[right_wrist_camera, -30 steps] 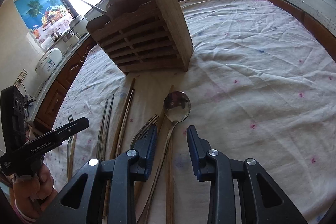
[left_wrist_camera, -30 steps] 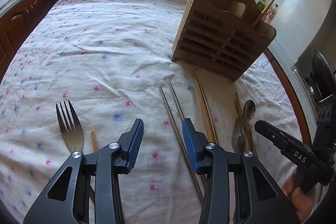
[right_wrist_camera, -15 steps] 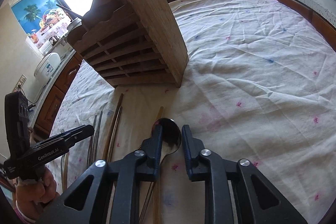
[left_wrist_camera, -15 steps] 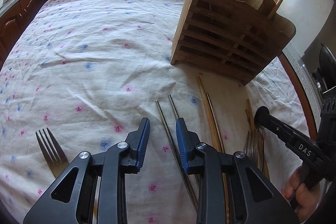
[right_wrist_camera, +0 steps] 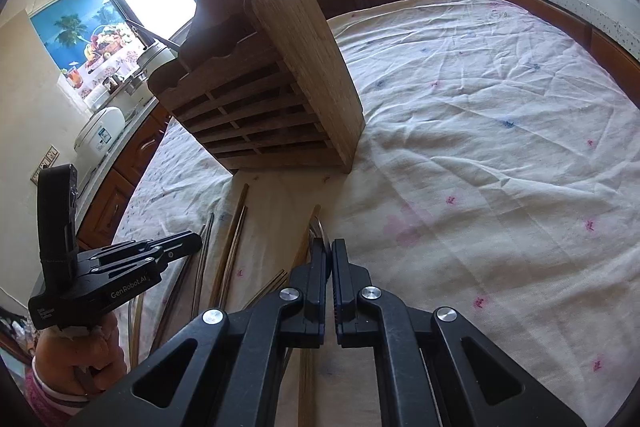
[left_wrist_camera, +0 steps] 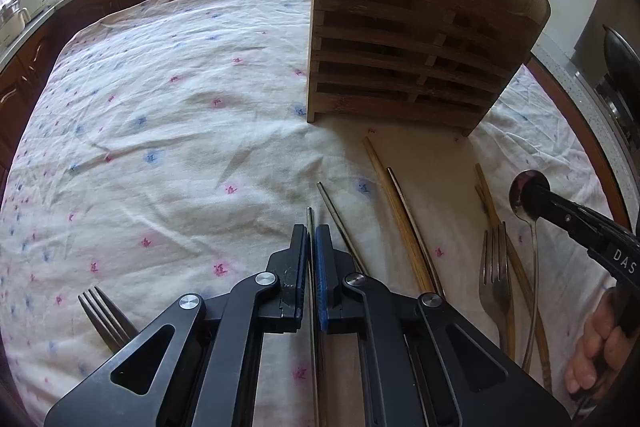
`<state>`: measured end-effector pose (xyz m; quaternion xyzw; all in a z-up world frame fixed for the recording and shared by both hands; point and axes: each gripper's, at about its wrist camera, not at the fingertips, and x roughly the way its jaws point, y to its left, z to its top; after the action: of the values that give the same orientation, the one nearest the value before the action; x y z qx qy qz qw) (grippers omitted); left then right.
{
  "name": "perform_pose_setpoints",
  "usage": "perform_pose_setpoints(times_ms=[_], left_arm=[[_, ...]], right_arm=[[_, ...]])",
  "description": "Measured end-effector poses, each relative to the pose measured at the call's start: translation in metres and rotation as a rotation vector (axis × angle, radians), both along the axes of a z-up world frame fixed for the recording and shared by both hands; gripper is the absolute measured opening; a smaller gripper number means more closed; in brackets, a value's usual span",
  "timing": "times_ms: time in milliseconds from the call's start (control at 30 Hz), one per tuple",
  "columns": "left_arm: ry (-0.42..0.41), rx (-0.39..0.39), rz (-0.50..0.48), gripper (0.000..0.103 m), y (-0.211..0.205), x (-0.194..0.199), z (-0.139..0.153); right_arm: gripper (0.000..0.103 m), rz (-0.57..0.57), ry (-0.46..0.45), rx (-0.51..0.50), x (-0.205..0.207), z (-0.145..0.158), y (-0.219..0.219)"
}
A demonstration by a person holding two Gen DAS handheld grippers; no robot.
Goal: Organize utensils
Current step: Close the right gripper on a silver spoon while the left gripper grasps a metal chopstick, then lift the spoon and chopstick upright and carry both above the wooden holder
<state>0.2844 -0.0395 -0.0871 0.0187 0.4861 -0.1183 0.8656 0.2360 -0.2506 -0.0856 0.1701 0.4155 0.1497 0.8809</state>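
So we are barely started: our left gripper [left_wrist_camera: 311, 239] has pinched tight on one metal chopstick [left_wrist_camera: 309, 217], our right gripper [right_wrist_camera: 329, 253] on the spoon [left_wrist_camera: 525, 195]. Both lie on the counter [left_wrist_camera: 160, 115]. The wooden holder [left_wrist_camera: 408, 67] holds few utensils; forks and other chopsticks wait.

Metal chopstick [left_wrist_camera: 310, 227], spoon [left_wrist_camera: 525, 199] flat before upright wooden holder [left_wrist_camera: 400, 67].

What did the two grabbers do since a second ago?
Both moved forward toward the wooden holder and closed. The left gripper pinched a metal chopstick; the right gripper closed on the spoon. The forks, wooden chopsticks and holder stayed put on the cloth.
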Motion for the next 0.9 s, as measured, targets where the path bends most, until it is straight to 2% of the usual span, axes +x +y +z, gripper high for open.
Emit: perform_pose_setpoints(times_ms=[100,233,533,700,900], left_arm=[[-0.017,-0.023,0.007,0.003,0.004,-0.007,0.007],[-0.062,-0.084,0.013,0.003,0.012,-0.027,0.029],[-0.247,-0.216,0.01,0.003,0.03,-0.077,0.11],[-0.331,-0.249,0.01,0.003,0.038,-0.096,0.141],[-0.384,-0.276,0.008,0.003,0.044,-0.111,0.159]], right_arm=[[0.003,-0.003,-0.019,0.001,-0.005,0.009,-0.002],[0.003,-0.007,-0.05,0.001,-0.012,0.022,-0.002],[0.003,-0.009,-0.183,-0.026,-0.036,0.071,0.0],[0.003,-0.014,-0.271,-0.072,-0.049,0.1,0.004],[0.003,-0.022,-0.325,-0.1,-0.055,0.117,0.004]])
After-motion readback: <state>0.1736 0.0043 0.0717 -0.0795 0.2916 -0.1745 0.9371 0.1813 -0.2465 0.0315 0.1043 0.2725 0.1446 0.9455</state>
